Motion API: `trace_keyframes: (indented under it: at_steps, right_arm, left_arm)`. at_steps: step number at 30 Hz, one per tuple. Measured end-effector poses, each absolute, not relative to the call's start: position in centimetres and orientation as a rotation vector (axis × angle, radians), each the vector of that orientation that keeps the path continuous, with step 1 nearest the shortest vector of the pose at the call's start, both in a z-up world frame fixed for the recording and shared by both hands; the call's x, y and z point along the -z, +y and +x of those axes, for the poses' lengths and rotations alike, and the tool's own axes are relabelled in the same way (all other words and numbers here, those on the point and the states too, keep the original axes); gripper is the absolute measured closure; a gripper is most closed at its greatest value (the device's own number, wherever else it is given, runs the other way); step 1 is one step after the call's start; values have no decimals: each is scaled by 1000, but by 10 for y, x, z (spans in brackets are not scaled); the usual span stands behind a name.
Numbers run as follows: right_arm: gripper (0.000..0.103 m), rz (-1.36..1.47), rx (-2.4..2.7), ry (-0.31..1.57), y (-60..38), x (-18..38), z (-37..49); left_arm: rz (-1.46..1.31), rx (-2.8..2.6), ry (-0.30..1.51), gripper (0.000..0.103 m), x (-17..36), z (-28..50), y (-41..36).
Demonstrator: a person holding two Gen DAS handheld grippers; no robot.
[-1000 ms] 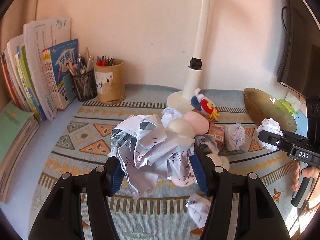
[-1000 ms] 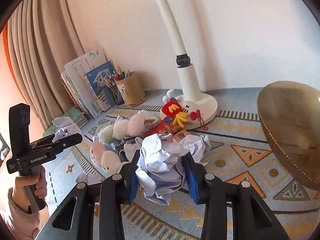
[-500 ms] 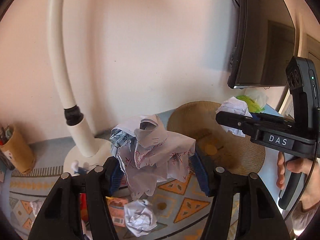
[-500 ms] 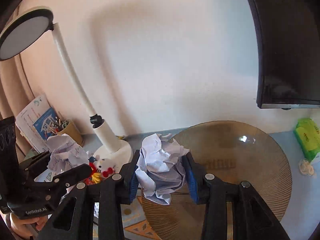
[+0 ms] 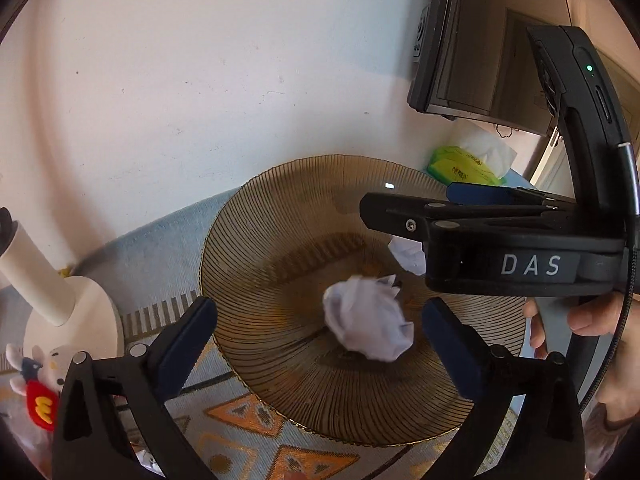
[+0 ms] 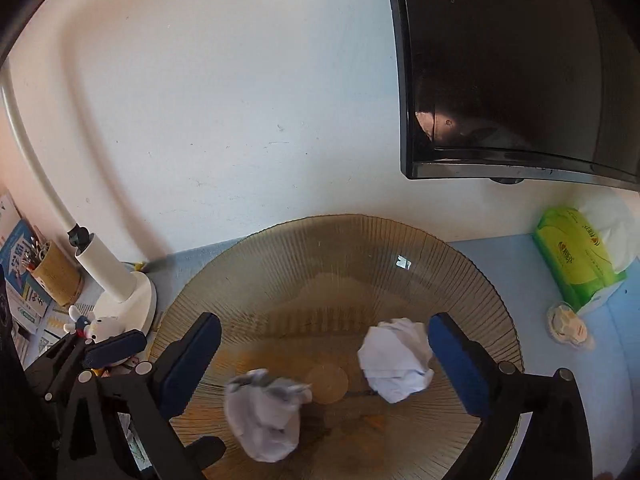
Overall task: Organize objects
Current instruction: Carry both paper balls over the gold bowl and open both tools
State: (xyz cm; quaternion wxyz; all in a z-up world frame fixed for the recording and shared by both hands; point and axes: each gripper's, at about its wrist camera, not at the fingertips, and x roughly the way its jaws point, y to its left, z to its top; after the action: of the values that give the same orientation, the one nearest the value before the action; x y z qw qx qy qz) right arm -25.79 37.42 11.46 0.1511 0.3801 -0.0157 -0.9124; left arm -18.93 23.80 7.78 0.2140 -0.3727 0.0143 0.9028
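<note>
A ribbed amber glass bowl (image 5: 280,240) (image 6: 320,248) fills the middle of both views. Two crumpled paper balls lie in it. In the left wrist view one ball (image 5: 368,328) is blurred between the wide-apart fingers of my left gripper (image 5: 320,340), and the other ball (image 5: 408,254) peeks out from behind my right gripper (image 5: 408,204). In the right wrist view my right gripper (image 6: 324,360) is open over the bowl, with a white ball (image 6: 396,360) near its right finger and a blurred ball (image 6: 268,412) lower left. Neither gripper touches paper.
A white lamp base (image 5: 68,320) and a small plush toy (image 5: 36,376) stand left of the bowl on the patterned mat. A green tissue pack (image 6: 576,256) and a small round cup (image 6: 568,324) sit to the right. A dark monitor (image 6: 520,60) hangs above. A hand (image 5: 592,320) holds the right gripper.
Both grippers carried their crumpled paper from the mat to above the bowl, then opened. Both paper balls dropped into the bowl.
</note>
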Motion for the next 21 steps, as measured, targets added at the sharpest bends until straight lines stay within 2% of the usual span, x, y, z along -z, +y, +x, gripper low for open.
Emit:
trace_keyframes:
  at_steps: [6, 12, 17, 21]
  right_arm:
    - [0, 1032, 2653, -63, 363, -129, -242]
    - [0, 936, 2675, -64, 348, -165, -205]
    - [0, 857, 2624, -84, 323, -191, -164]
    - [0, 828, 2570, -57, 292, -191, -136]
  left_arm:
    - [-999, -2536, 18, 1, -88, -168, 224]
    - [-968, -2640, 52, 0, -122, -126, 197]
    - [-957, -2753, 111, 0, -155, -81, 141]
    - [-990, -2831, 138, 0, -178, -49, 83]
